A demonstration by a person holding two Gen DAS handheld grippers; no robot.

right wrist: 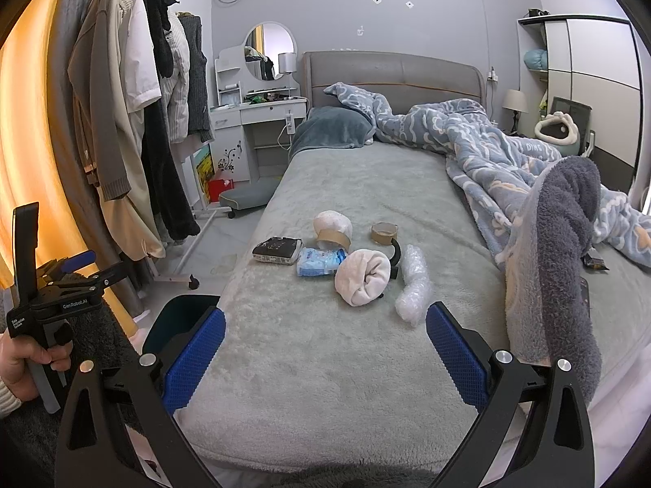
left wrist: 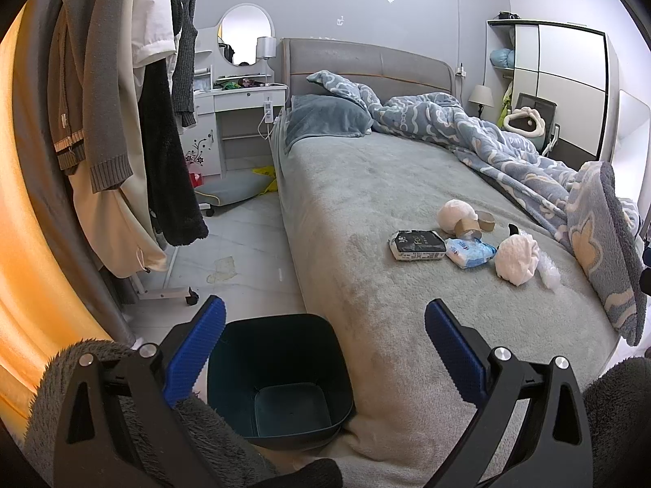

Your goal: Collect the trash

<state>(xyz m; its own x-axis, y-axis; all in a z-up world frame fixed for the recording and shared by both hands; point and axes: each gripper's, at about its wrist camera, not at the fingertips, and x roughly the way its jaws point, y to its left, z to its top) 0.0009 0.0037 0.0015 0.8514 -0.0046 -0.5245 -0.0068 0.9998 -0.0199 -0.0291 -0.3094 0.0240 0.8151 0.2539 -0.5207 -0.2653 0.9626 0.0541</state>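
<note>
Both my grippers, left [left wrist: 325, 347] and right [right wrist: 325, 349], hover with jaws spread wide, holding nothing, so I judge collecting hasn't begun. Nearest, the dark plastic bin [left wrist: 280, 378] sits on the floor against the bed's corner, square-walled and bare inside. Farther up, on the plush grey bedspread [right wrist: 325, 366], the trash clusters: crinkly bubble wrap [right wrist: 413, 284], a soft white wad [right wrist: 362, 276], blue tissue pack [right wrist: 319, 262], black packet [right wrist: 276, 250], cardboard tape rolls [right wrist: 384, 232]. Next I'd reach forward and pinch the bubble wrap lightly.
</note>
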